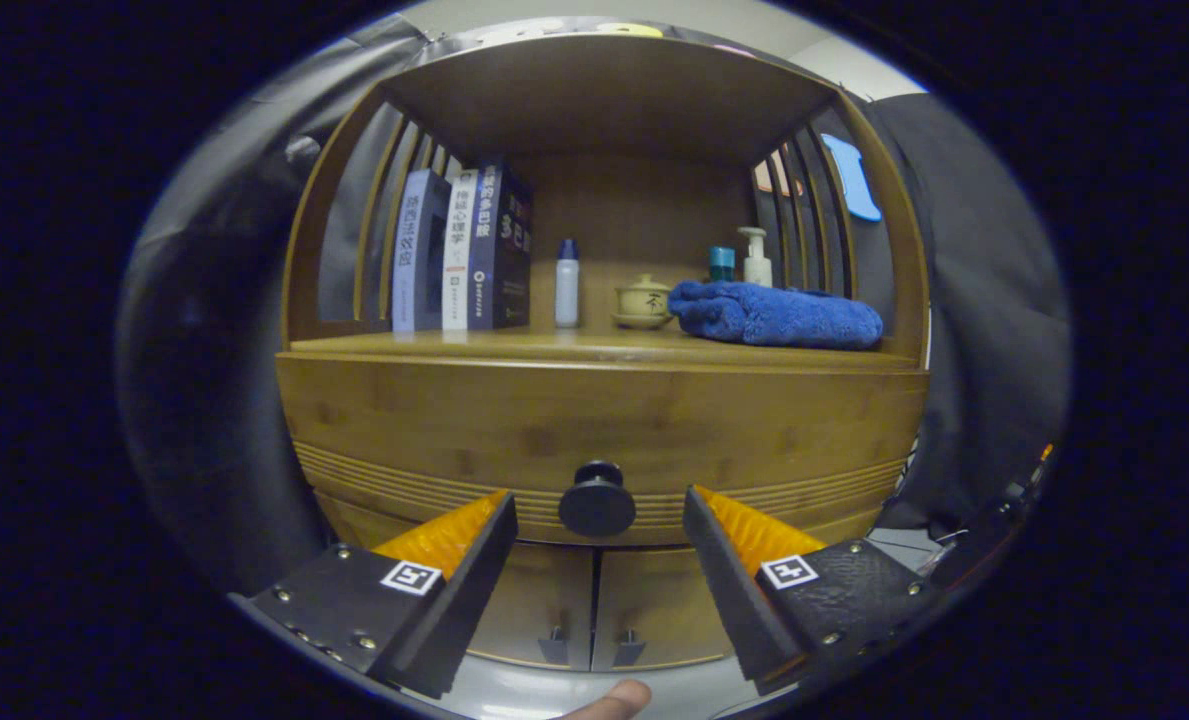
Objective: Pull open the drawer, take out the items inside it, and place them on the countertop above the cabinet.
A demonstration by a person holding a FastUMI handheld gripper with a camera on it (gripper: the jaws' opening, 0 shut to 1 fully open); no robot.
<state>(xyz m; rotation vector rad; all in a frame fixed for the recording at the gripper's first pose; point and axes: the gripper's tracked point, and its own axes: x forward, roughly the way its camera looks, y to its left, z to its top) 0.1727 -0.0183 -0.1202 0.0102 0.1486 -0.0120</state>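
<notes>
The tool (599, 510) is wide open, its two fingers (454, 535) spread to either side of the drawer's round knob (597, 498) and not touching it; it holds nothing. The drawer (599, 430) sits shut in the wooden cabinet (314, 250). Above the knob, on the tabletop (554, 345), stand three books (464, 250), a small bottle (567, 283), a lidded cup (642, 300) and a folded blue towel (779, 315). Below the knob are two closed doors (594, 610). A fingertip (614, 700) shows below the doors.
</notes>
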